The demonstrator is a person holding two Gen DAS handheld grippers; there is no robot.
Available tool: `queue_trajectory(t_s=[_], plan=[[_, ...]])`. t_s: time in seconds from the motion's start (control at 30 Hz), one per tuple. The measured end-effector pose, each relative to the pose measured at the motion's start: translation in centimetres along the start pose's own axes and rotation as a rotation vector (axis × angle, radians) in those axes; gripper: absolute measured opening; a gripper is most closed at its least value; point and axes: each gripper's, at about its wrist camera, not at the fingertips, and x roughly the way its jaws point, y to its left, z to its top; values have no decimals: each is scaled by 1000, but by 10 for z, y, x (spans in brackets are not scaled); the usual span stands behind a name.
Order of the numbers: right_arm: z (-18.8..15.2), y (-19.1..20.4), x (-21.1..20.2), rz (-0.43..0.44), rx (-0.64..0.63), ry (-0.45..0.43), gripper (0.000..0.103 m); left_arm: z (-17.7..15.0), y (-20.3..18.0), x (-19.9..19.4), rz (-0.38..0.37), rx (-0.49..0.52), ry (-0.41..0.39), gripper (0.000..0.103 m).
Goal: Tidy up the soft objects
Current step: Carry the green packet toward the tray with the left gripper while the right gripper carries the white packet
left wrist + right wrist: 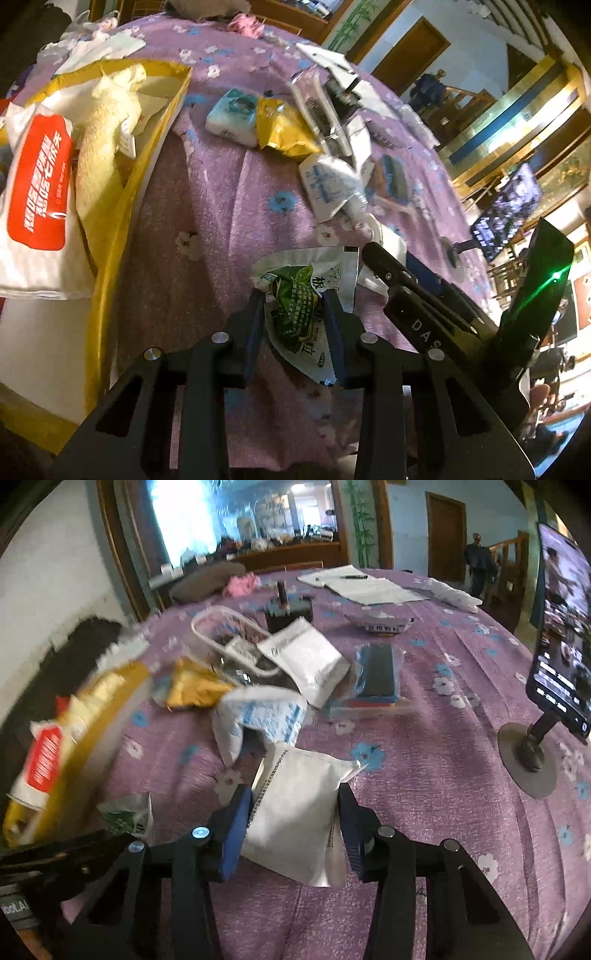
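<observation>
On the purple flowered table cloth [424, 794] | left hand-held gripper [295, 295] clamped on a crinkled green-and-white foil sachet [295, 295] with blurred Chinese print, near centre | right hand-held gripper [295, 794] clamped on a soft white printed pouch [295, 812] | "DAS" legible on right gripper body | yellow-rimmed box [110, 236] left, holding a red-labelled white tissue pack [37, 184].

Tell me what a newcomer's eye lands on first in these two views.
First, each gripper grips a pouch: the left gripper is shut on a green-printed packet, the right gripper on a white pouch. Next, the yellow box at the left, holding a red-labelled tissue pack, then the packets strewn over the purple flowered cloth.
</observation>
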Motion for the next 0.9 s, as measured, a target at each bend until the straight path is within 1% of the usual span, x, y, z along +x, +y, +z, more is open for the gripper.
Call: queue_trajectory(t_s=[0.13, 0.3, 0.47, 0.63, 0.77, 0.9], plan=[[4, -5, -7, 83, 55, -22, 47, 3, -1, -15, -47, 6, -45, 31], [7, -4, -7, 119, 76, -20, 47, 7, 3, -34, -79, -6, -84, 31], [10, 10, -17, 160, 46, -40, 47, 13, 11, -48, -98, -43, -118, 31], [17, 26, -25, 218, 16, -53, 47, 14, 12, -62, -108, -48, -146, 31], [22, 41, -31, 253, -13, -61, 47, 16, 17, -76, -142, -64, -157, 31], [31, 57, -38, 298, -40, -80, 47, 23, 30, -98, -164, -96, -193, 31]])
